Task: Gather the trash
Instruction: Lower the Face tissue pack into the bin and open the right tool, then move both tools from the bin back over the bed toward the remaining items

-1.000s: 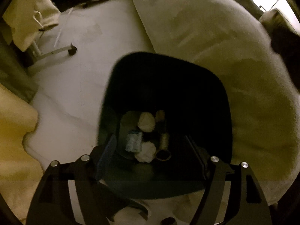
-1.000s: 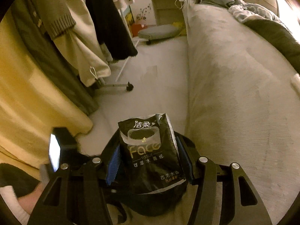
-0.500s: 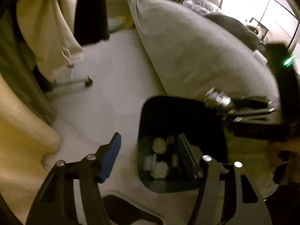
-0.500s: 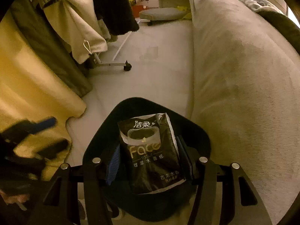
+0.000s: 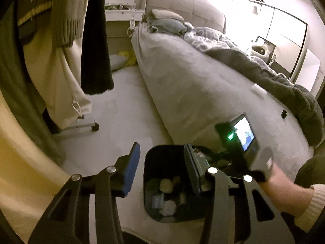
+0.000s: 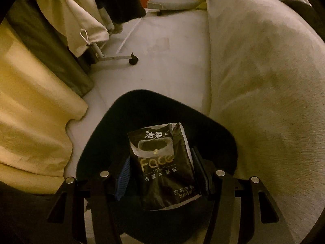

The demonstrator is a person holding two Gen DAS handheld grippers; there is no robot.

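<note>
Right tool (image 6: 161, 180) grips a black tissue pack (image 6: 163, 166) directly over the dark bin (image 6: 97, 134), which stands on the floor beside the bed (image 6: 264, 81). Left tool (image 5: 161, 169) is closing on nothing, with crumpled trash (image 5: 168, 200) in the bin below.

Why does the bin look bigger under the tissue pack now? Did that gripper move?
Yes. The right gripper, shut on the tissue pack, has come down over the black bin, whose rim now surrounds the pack.

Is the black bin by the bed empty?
No, the left wrist view shows crumpled tissues and other scraps lying in the bottom of the bin.
</note>
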